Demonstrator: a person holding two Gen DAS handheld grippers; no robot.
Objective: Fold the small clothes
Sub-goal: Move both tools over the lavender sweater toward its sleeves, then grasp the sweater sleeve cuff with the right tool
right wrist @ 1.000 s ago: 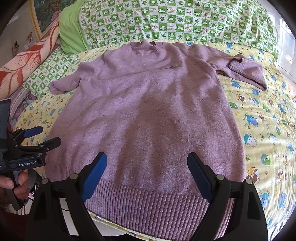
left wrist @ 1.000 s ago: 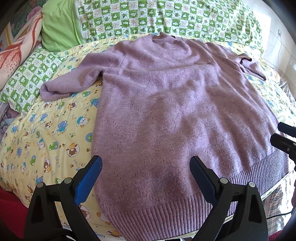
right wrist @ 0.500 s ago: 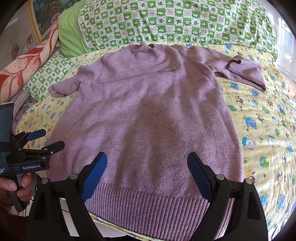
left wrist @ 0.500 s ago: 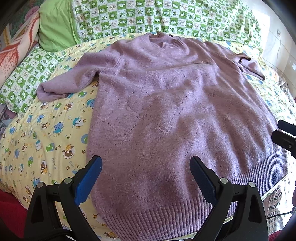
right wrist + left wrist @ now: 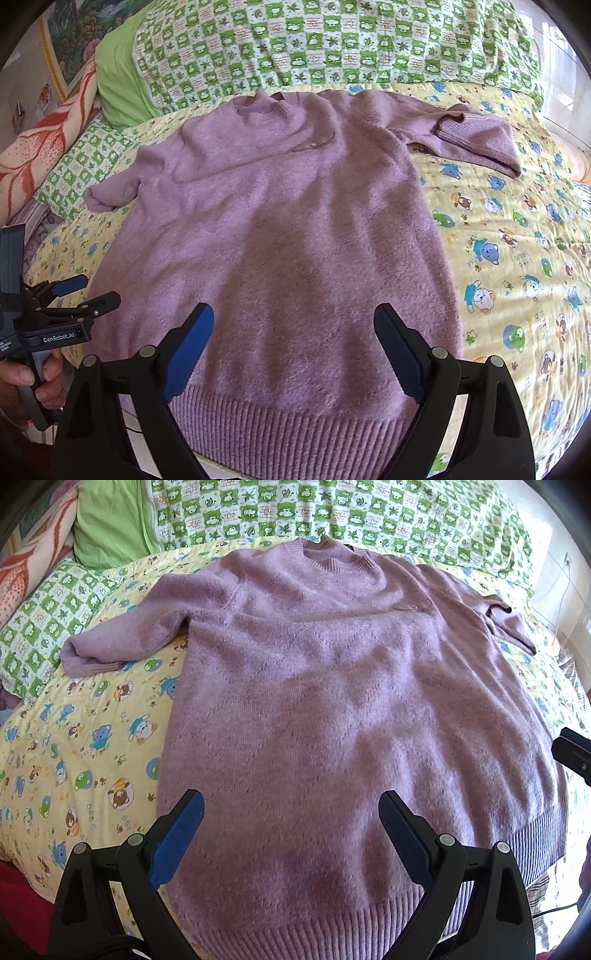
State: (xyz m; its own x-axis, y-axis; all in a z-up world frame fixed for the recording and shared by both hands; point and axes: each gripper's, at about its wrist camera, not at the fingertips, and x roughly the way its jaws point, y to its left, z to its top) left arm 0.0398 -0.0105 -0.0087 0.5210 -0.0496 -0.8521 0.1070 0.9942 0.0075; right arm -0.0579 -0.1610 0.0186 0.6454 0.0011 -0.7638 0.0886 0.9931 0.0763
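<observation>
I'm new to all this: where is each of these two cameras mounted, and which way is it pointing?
Left wrist view: on the left gripper, looking along its open blue-padded fingers over the purple knitted sweater toward the green checked pillows; the right gripper's tip shows at the right edge.
Right wrist view: on the right gripper, open, facing the same way; the left gripper and the hand show at left.
Both share the sweater, the yellow cartoon-bear bedsheet and the pillows.
</observation>
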